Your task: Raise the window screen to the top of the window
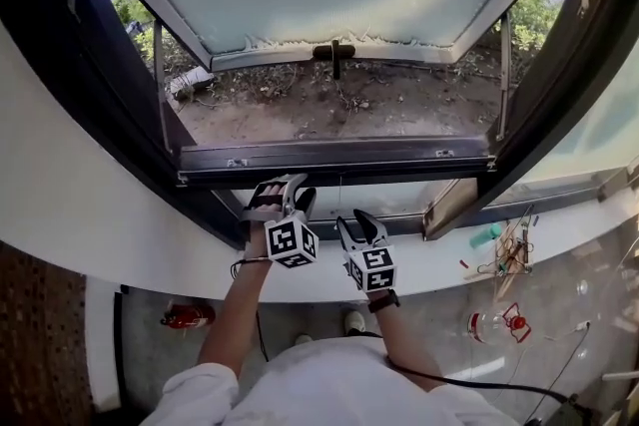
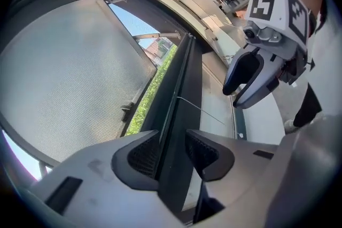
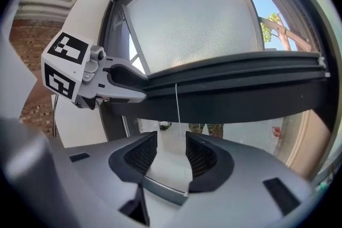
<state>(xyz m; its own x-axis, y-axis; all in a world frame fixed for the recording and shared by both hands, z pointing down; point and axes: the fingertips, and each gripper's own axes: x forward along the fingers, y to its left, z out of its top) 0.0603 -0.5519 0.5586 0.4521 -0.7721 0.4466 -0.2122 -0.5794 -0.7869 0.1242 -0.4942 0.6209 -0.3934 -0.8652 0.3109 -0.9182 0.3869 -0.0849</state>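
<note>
Head view: note dark, straight screen bar (image 1: 329, 158) low in the window opening, at 12 o'clock of both grippers; judge nearly the whole raise left.

Left gripper view: see left gripper (image 2: 172, 155) spread wide, bar edge between the pads, neither pressing.

Right gripper view: see right gripper (image 3: 171, 155) spread, empty; bar at 12 o'clock, thin cord (image 3: 177, 104) hanging.

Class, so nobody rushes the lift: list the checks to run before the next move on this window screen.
1. Left gripper open: ok, jaws apart, screen bar seen between them.
2. Right gripper open: ok, jaws apart.
3. Bar gripped: not ok, neither gripper is closed on it.
4. Pull cord clear of right gripper's jaws: cannot tell, it hangs in line with them.
5. Bar raised to top: not ok, it sits low.
</note>
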